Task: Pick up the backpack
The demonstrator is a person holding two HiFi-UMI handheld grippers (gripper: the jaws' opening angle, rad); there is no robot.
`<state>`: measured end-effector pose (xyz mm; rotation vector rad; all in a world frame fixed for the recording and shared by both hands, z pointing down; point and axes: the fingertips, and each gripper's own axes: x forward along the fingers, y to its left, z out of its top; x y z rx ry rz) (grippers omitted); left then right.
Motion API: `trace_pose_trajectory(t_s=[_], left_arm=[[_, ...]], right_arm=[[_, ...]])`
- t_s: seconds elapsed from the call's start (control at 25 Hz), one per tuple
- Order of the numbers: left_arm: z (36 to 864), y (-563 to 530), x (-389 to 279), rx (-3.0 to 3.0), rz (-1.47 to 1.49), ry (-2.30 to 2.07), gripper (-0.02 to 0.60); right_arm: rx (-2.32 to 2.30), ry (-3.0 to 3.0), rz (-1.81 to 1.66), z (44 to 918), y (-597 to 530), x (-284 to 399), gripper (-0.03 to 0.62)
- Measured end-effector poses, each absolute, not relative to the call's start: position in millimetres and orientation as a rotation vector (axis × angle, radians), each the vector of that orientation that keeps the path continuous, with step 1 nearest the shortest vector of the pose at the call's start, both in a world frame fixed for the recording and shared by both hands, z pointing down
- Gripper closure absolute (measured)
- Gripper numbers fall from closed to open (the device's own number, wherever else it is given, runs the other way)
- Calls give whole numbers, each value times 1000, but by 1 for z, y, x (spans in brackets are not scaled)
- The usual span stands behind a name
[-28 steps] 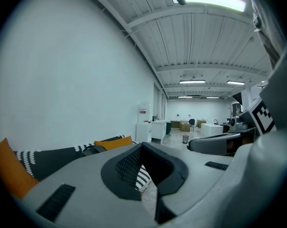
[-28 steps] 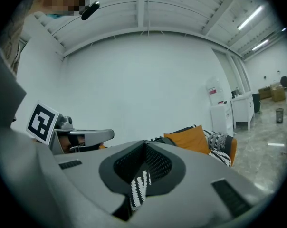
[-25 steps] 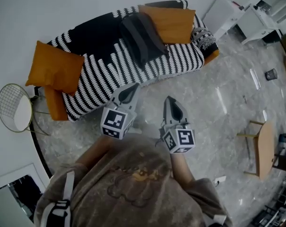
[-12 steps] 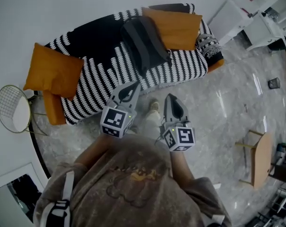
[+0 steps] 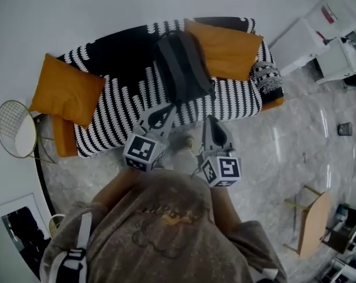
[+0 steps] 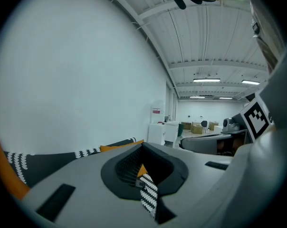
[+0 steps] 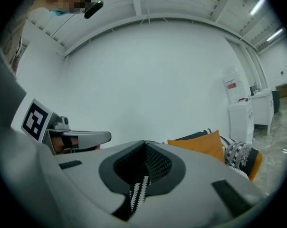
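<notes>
The left tool [image 5: 160,118] and right tool [image 5: 215,134], both with jaws together and empty, have drawn closer to the striped sofa [image 5: 122,96], where the dark backpack [image 5: 183,66] lies beside an orange cushion [image 5: 226,49], so the approach seems nearly complete but no grasp has begun.

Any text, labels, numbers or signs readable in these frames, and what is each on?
No words or numbers can be read.
Red-and-white label on the white cabinet: too small and blurred to read.
Cubes on the left gripper and right gripper: black-and-white square patterns only, no letters.
</notes>
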<state>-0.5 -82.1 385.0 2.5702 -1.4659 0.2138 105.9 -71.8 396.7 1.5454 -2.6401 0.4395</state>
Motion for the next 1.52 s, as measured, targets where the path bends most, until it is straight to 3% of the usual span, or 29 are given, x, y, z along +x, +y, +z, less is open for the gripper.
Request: trace_pose_trajectory(t_s=[0.6, 1.16, 1.28, 1.32, 1.4, 1.44, 1.52], left_arm=[[386, -196, 14, 2383, 203, -1748, 580], [399, -266, -7, 2309, 221, -1824, 574], [405, -286, -14, 2288, 222, -1811, 490], [407, -292, -16, 2278, 216, -1809, 462], [413, -304, -23, 2245, 201, -1812, 334], [417, -310, -27, 2226, 196, -1818, 273], [426, -322, -33, 2197, 194, -1822, 211]], right_arm=[[1300, -2752, 440, 398, -207, 128, 594], [1204, -2775, 419, 407, -287, 96, 594], [1192, -2771, 421, 411, -306, 88, 571], [1184, -2769, 435, 414, -312, 84, 501], [1164, -2761, 479, 422, -323, 77, 370], [1157, -2754, 495, 426, -329, 74, 331], [1147, -2745, 507, 435, -340, 68, 325]])
